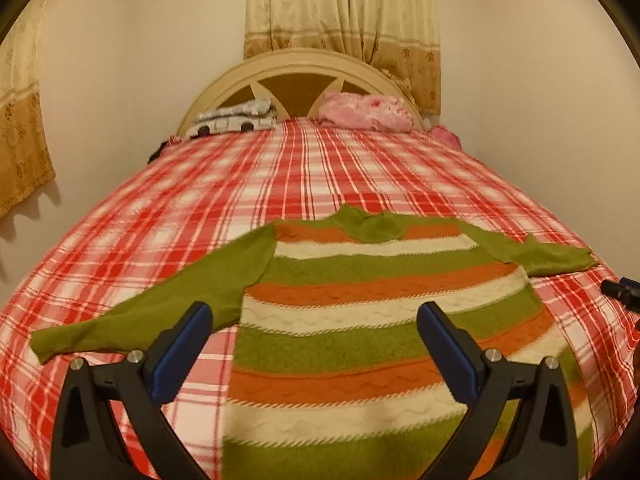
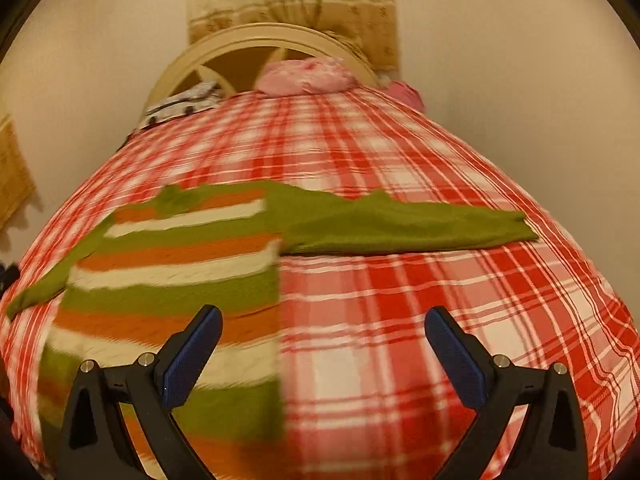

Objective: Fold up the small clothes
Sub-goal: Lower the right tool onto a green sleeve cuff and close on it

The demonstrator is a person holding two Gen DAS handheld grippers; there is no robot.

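A small knit sweater [image 1: 360,312] with green, orange and cream stripes lies flat on the bed, collar away from me, both green sleeves spread out. Its left sleeve [image 1: 160,300] reaches toward the bed's left side. Its right sleeve [image 2: 400,224] stretches right. My left gripper [image 1: 314,320] is open and empty, hovering above the sweater's lower left body. My right gripper [image 2: 324,324] is open and empty, above the sweater's right edge [image 2: 276,320] and the bedspread beside it. The sweater also shows in the right wrist view [image 2: 180,264].
The bed has a red and white plaid cover [image 1: 320,168]. Folded grey-white cloth [image 1: 236,116] and a pink pile [image 1: 364,112] lie by the headboard [image 1: 296,64]. Curtains [image 1: 344,8] hang behind. The right gripper's tip [image 1: 622,290] shows at the right edge.
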